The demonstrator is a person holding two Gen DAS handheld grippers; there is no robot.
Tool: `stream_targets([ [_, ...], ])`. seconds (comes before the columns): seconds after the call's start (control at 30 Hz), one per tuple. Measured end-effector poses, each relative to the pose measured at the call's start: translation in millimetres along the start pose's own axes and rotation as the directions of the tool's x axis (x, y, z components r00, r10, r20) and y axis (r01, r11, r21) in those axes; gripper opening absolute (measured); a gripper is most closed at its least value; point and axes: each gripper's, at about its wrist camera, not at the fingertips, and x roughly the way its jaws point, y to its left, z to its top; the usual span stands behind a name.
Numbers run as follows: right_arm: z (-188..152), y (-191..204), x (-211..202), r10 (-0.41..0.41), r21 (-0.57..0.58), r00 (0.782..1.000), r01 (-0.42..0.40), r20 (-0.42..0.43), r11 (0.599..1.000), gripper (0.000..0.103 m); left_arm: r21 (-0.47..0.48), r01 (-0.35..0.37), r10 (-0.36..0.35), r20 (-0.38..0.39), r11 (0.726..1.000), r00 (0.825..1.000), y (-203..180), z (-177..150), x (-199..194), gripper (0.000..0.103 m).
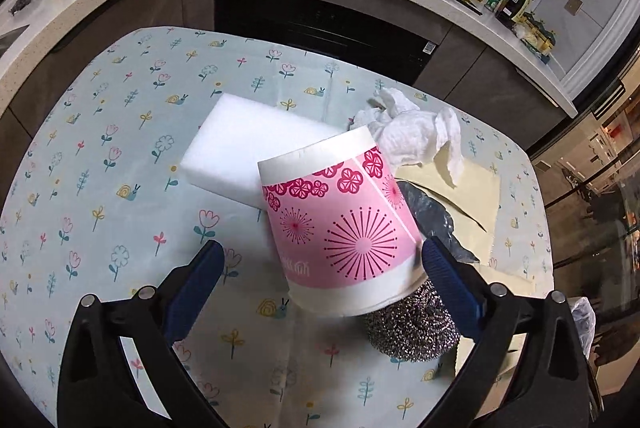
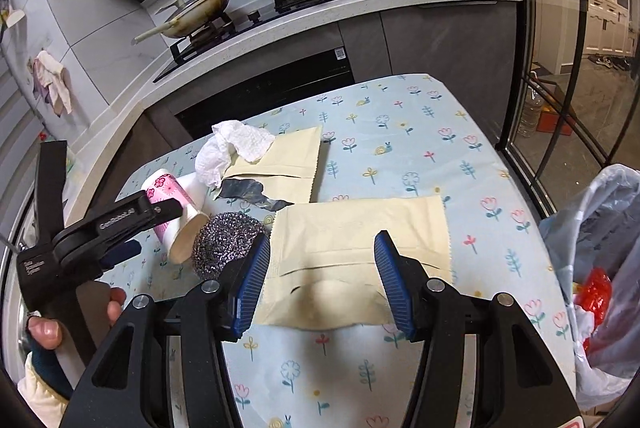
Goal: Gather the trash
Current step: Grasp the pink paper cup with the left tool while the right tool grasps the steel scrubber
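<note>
A pink-flowered paper cup lies on its side on the flowered tablecloth. My left gripper is open around it, the right finger near the cup's side, the left finger apart from it. The cup and the left gripper also show in the right wrist view. A crumpled white tissue and a dark torn wrapper lie behind it. My right gripper is open and empty above a cream paper packet.
A steel scrubber sits beside the cup. A white sponge block lies behind it. A second cream packet lies farther back. A trash bag hangs at the table's right edge. Stove and counter stand behind.
</note>
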Motion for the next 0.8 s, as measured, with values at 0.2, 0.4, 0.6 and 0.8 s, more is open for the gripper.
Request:
stream_targets([
  [0.2, 1, 7, 14, 0.014, -0.015, 1.0, -0.014, -0.02, 1.0, 0.053, -0.014, 0.021, -0.022, -0.042, 1.0, 0.999, 0, 2, 19, 0.094],
  [0.4, -3, 19, 22, 0.036, -0.034, 0.999, -0.038, -0.039, 0.999, 0.053, -0.024, 0.05, -0.051, -0.032, 0.998, 0.998, 3, -2, 9, 0.069],
  [0.6, -7, 36, 24, 0.076, -0.06, 0.995, -0.079, -0.061, 0.995, 0.053, 0.014, 0.026, -0.026, 0.021, 1.0, 0.999, 8, -10, -20, 0.068],
  [0.8, -9, 64, 37, 0.112, -0.116, 0.99, -0.122, -0.085, 0.986, 0.053, 0.006, -0.007, 0.007, 0.038, 1.0, 0.999, 27, -16, -41, 0.068],
])
